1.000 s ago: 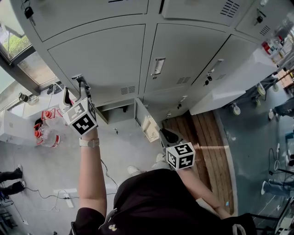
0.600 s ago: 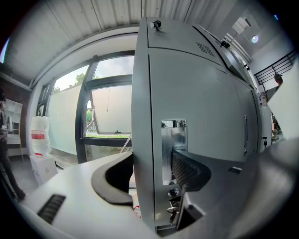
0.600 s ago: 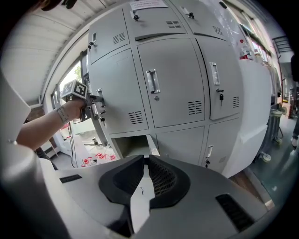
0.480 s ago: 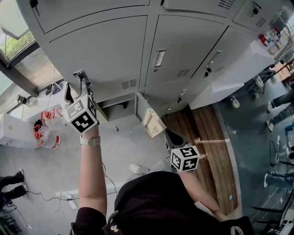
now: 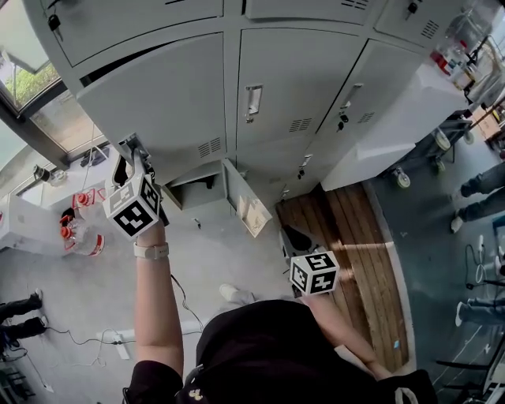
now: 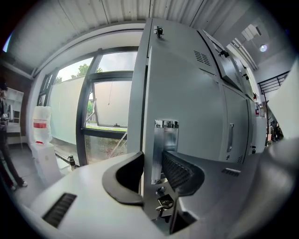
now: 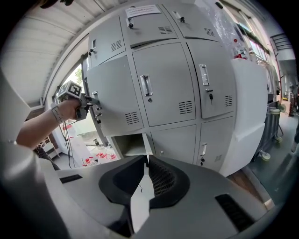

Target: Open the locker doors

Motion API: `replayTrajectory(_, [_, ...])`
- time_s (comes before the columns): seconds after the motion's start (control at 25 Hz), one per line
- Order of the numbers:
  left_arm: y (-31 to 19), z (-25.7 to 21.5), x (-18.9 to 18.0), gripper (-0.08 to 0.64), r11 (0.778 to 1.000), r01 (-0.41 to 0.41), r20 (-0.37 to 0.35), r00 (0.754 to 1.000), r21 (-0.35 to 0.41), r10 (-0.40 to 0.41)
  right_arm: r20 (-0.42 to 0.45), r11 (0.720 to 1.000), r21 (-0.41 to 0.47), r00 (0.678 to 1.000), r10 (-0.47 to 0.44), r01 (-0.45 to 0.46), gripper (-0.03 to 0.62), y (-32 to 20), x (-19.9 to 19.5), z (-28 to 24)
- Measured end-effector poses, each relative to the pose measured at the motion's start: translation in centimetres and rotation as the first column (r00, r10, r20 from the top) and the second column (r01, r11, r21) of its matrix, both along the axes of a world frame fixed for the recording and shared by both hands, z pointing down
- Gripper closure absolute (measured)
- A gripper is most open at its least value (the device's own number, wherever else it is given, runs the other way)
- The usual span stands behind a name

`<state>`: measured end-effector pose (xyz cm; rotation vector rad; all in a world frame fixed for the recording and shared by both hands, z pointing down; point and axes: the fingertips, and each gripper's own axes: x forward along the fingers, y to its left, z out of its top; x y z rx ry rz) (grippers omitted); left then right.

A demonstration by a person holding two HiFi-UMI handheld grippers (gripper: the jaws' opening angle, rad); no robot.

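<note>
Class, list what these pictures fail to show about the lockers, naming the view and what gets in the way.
Behind the left middle door: all views, the door itself covers the inside.
Open bottom locker: right gripper view, its floor sits behind the right gripper.
Paper label: right gripper view, print too small.
Keys: left gripper view, small and shadowed.

floor (image 5: 71, 292): grey | on it: cable (image 5: 180, 296), power strip (image 5: 117, 345), wooden planks (image 5: 355, 245)
</note>
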<state>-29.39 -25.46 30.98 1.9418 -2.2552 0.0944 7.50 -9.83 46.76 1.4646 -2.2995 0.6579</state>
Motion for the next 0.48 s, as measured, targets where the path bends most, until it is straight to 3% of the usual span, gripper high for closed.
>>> replayTrajectory(0.48, [6.5,0.0,4.6,0.420,0.999,0.049,-0.003,0.999,-0.015,-0.049,0.018,0.999,0.007,0.999,-0.049,0.049,0.535,3.9,5.0,-0.5])
